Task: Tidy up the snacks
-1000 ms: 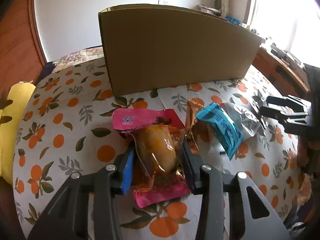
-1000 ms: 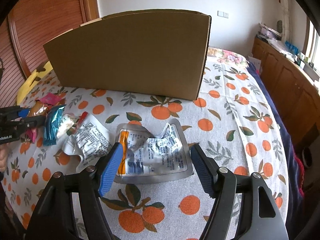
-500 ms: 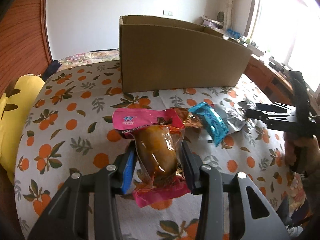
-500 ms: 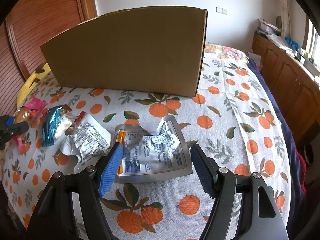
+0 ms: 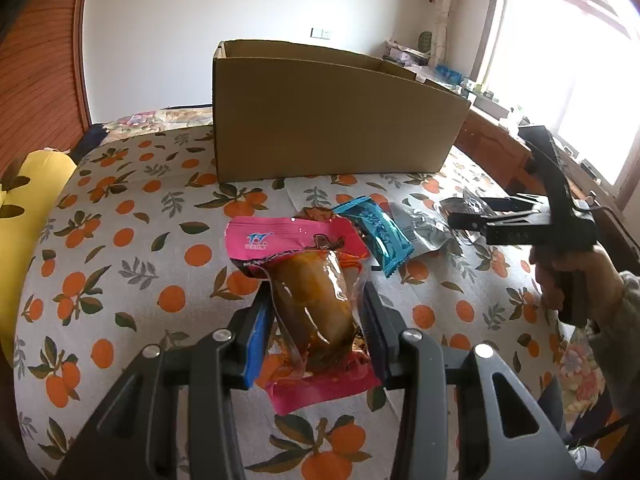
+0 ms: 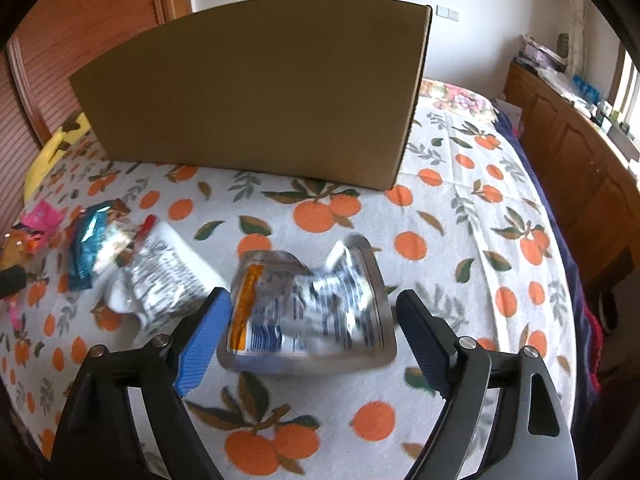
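Note:
My left gripper (image 5: 316,300) is shut on a pink snack pack (image 5: 280,240) with a brown piece showing through its clear front, held just above the orange-print cloth (image 5: 120,272). The open cardboard box (image 5: 332,128) stands behind it. My right gripper (image 6: 312,304) is opening its jaws. A crumpled silver pouch (image 6: 320,292) lies on the cloth between them, and the pads do not press on it. In the left wrist view the right gripper (image 5: 472,220) hovers at the right, held by a hand (image 5: 576,280).
A teal packet (image 5: 378,232) and a white printed packet (image 6: 160,276) lie between the two grippers. A yellow cushion (image 5: 20,216) sits at the left edge. Wooden cabinets (image 6: 580,152) run along the right. The box (image 6: 256,92) blocks the far side.
The left gripper has risen and pulled back with the pink pack, so the box's open top now shows. The right gripper's jaws have spread wider around the silver pouch.

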Tool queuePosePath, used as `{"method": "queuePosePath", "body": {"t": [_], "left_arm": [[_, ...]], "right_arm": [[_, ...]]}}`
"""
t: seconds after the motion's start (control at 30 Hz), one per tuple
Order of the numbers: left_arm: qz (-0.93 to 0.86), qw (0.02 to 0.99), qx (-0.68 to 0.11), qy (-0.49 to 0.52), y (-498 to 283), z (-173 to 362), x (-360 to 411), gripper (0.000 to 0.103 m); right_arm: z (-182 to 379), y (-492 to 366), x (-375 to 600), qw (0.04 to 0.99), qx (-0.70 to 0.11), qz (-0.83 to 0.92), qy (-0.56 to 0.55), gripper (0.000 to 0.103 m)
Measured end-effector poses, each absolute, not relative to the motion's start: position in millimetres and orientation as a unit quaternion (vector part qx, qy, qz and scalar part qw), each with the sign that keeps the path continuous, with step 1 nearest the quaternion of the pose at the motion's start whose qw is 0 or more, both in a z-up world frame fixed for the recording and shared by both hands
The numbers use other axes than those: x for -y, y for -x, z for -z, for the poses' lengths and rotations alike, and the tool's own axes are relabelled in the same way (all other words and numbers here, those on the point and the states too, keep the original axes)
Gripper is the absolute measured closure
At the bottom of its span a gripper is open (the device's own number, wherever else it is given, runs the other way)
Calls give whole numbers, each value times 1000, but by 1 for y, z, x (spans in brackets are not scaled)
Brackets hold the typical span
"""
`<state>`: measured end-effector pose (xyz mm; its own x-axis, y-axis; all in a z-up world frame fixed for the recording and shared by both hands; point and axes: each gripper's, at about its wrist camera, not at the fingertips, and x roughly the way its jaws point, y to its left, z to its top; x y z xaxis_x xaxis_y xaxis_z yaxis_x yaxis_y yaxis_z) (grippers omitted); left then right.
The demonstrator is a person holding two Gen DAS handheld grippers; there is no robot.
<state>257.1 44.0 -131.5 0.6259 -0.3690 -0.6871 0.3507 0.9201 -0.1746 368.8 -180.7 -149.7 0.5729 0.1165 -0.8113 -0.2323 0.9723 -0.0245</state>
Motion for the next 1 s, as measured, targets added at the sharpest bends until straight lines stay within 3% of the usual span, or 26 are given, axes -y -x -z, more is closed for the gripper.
{"method": "queuePosePath", "body": {"t": [0.2,0.27,0.33,0.53,0.57,0.67,0.8,0.93,1.0], "left_arm": [[202,901,-383,16,-254,132,-46,61],[202,901,-384,18,-253,133,-46,61],[202,900,-386,19,-253,135,-46,61],[205,899,-388,18,-253,136,-43,61],[205,899,-387,18,-253,136,-42,61],[205,899,-386,17,-252,135,-41,61],[205,900,-383,16,-251,132,-40,61],[204,901,-382,17,-249,131,-40,61],[204,901,-382,17,-249,131,-40,61]], "right_arm": [[150,-371,182,882,-453,-104,73,21],[148,-368,181,881,-455,-105,74,28],[144,-365,184,884,-451,-103,68,43],[140,-354,186,883,-450,-109,80,46],[138,-353,186,884,-447,-109,80,59],[124,-350,191,892,-433,-114,59,74],[111,-347,192,893,-428,-126,56,80],[98,-339,194,899,-414,-134,42,96],[92,-338,193,898,-414,-145,33,98]]}}
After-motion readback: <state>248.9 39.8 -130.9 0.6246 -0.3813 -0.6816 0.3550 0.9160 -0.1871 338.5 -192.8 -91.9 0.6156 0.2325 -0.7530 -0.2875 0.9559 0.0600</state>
